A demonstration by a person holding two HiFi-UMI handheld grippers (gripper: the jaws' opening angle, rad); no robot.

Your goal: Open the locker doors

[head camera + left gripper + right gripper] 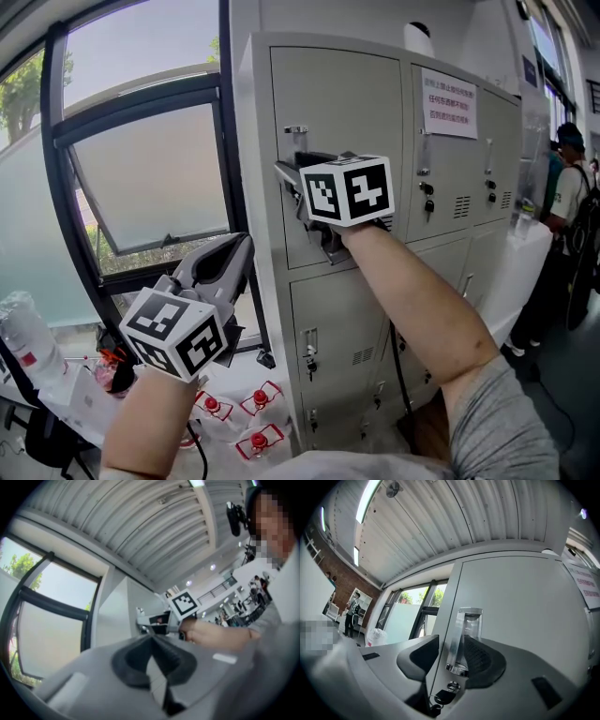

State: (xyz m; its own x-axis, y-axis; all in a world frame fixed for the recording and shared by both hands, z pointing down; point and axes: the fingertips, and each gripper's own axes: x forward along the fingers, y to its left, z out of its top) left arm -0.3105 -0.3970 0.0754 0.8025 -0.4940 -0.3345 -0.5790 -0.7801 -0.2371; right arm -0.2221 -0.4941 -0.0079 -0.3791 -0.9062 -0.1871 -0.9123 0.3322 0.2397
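Note:
The grey lockers (487, 141) stand in front of me. Their top-left door (337, 94) lies flush in its frame. My right gripper (298, 180) is up against that door's left edge. In the right gripper view its jaws (450, 649) stand open around the upright chrome handle (464, 634), which is close to the right pad (480, 660). Below the handle a key (440, 697) hangs in the lock. My left gripper (242, 246) is lower left, away from the lockers, its jaws (151, 638) shut and empty.
A large window (141, 169) adjoins the lockers on the left. A paper notice (448, 103) is stuck on the next top door. More doors (342, 337) lie below. Packs of bottles (258, 436) sit on the floor. A person (567, 192) stands at the far right.

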